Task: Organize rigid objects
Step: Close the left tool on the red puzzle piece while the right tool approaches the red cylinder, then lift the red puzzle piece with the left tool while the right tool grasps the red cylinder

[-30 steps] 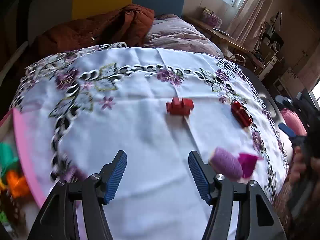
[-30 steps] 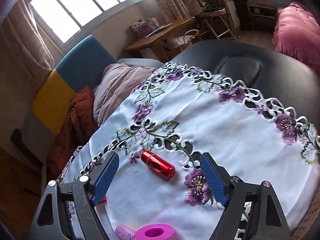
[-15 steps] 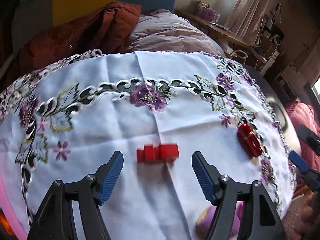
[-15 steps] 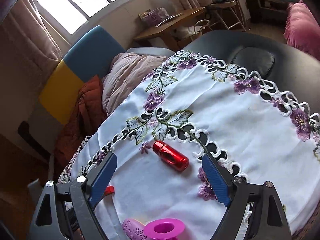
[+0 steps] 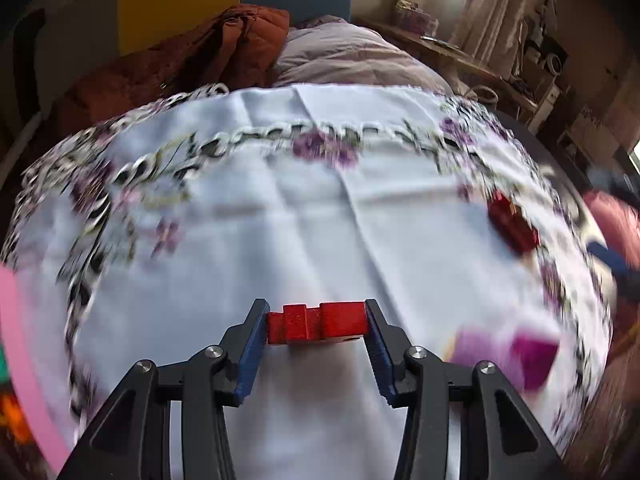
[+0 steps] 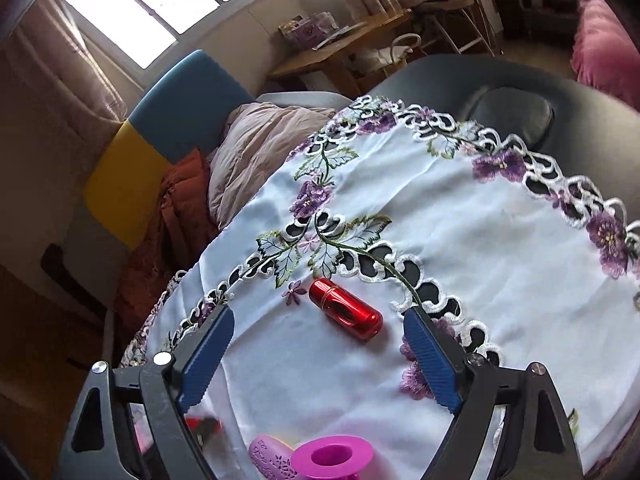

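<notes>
On the white embroidered cloth [image 5: 304, 240], the left gripper [image 5: 316, 326] has its blue pads [image 5: 252, 354] pressed against both ends of a red block [image 5: 316, 324], a stepped plastic piece held level between the fingertips. The left wrist view is blurred, so whether the block touches the cloth or sits just above it cannot be told. To the right of the block lies a red cylinder [image 5: 512, 226] near the cloth's flowered border, and nearer the camera on the right are a purple oval piece [image 5: 480, 346] and a magenta spool [image 5: 534, 356], side by side and smeared by the blur. A pink rim [image 5: 18, 344] curves along the left edge of that view.

From the right wrist view, the right gripper [image 6: 318, 354] stands wide open and holds nothing, its pads [image 6: 428, 360] well apart. The red cylinder [image 6: 345, 309] lies on its side on the cloth [image 6: 460, 264] between and just beyond the fingertips, touching neither. At the bottom edge the magenta spool [image 6: 332, 458] stands upright beside the purple oval piece [image 6: 268, 456]; they look to be touching. A dark cushion [image 6: 512, 112] sits beyond the cloth's far edge.
</notes>
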